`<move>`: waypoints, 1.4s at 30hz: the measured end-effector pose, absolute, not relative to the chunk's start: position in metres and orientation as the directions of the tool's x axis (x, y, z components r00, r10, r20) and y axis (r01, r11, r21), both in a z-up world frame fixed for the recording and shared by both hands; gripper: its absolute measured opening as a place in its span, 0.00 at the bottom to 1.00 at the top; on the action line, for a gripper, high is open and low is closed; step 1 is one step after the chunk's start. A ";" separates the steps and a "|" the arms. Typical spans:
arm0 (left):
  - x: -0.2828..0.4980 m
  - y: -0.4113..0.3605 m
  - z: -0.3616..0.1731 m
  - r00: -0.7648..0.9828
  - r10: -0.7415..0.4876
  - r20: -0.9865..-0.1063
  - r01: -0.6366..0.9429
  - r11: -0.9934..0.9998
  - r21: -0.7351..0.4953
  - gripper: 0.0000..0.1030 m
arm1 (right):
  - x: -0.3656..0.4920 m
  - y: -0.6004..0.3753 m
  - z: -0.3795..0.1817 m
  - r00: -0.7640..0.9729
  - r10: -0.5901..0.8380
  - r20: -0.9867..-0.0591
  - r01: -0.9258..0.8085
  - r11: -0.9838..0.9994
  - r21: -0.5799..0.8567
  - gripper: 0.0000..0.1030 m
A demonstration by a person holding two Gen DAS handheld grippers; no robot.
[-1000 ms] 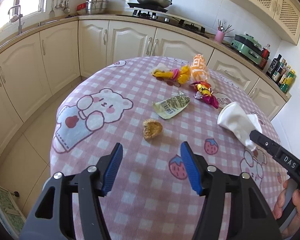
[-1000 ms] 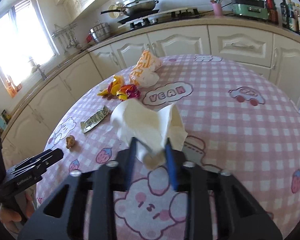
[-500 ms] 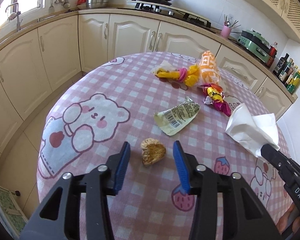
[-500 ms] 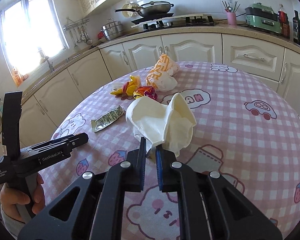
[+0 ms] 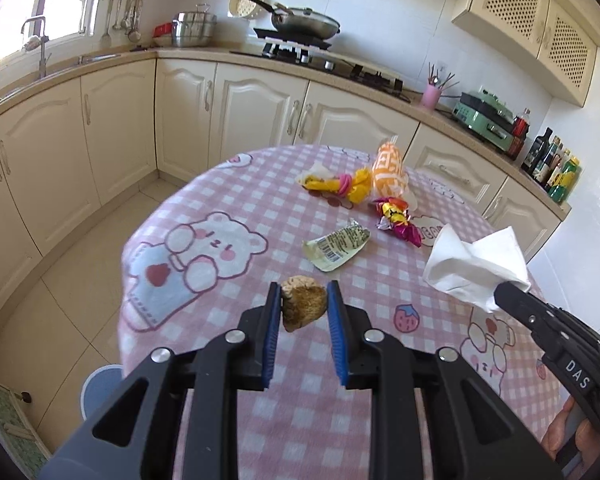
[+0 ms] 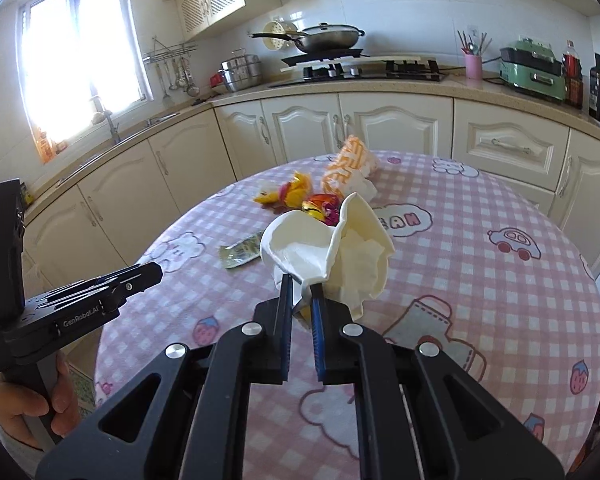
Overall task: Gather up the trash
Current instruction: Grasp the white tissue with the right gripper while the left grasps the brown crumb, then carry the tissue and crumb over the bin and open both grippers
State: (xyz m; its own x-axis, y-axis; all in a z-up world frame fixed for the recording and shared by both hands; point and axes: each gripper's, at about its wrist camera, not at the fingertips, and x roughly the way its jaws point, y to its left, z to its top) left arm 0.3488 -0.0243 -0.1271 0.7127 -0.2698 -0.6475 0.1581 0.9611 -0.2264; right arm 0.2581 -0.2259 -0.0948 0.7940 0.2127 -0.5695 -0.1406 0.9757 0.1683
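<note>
Left gripper [image 5: 303, 306]: its jaws are closing on a brown crumbly lump [image 5: 302, 307], which sits between the blue pads and looks lifted clear of the tablecloth [image 5: 220, 320]; both pads appear to touch its sides.

Right gripper [image 6: 301, 296]: jaws nearly together, pinching a bottom corner of a crumpled white napkin [image 6: 328, 252], which stands up above the fingers.

Lump, handling: looks light and brittle, like a dry husk or shell; I'd judge a hard squeeze could crush it, so a gentle grip across its widest part suits.

Napkin, handling: soft, weightless, floppy; any gathered fold will do, but loose flaps could slip out or catch on things.

Other trash, relative to the lump: a flattened green-white wrapper with a barcode [image 5: 336, 245] lies just beyond it; farther on, a red-gold foil candy wrapper [image 5: 396, 216], a yellow-and-pink wrapper [image 5: 340, 184] and an orange-and-white bag [image 5: 388, 168] cluster near the far edge. All thin and crinkly; foil likely slippery.

Surface: a round table under a pink checked cloth with bears and strawberries; soft cloth may bunch under fingertips.

Room: a kitchen beyond the table, cream cabinets, a wok [image 5: 304, 22] on the hob, bright window [image 6: 80, 48] at one side. No bin clearly visible.
</note>
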 end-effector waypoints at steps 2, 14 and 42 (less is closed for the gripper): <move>0.337 -0.015 -0.120 0.729 -0.263 -0.632 0.153 0.962 -0.224 0.21 | 0.253 -0.216 -0.089 0.797 0.223 -0.562 -0.158 0.974 0.162 0.07; 0.268 0.085 -0.109 0.791 -0.163 -0.589 0.022 0.971 -0.239 0.21 | 0.227 -0.101 -0.072 0.757 0.364 -0.543 -0.366 0.924 0.110 0.07; 0.243 0.268 -0.241 0.660 -0.021 -0.751 -0.310 0.903 -0.298 0.22 | 0.249 0.115 -0.193 0.510 0.435 -0.742 -0.614 0.788 0.040 0.07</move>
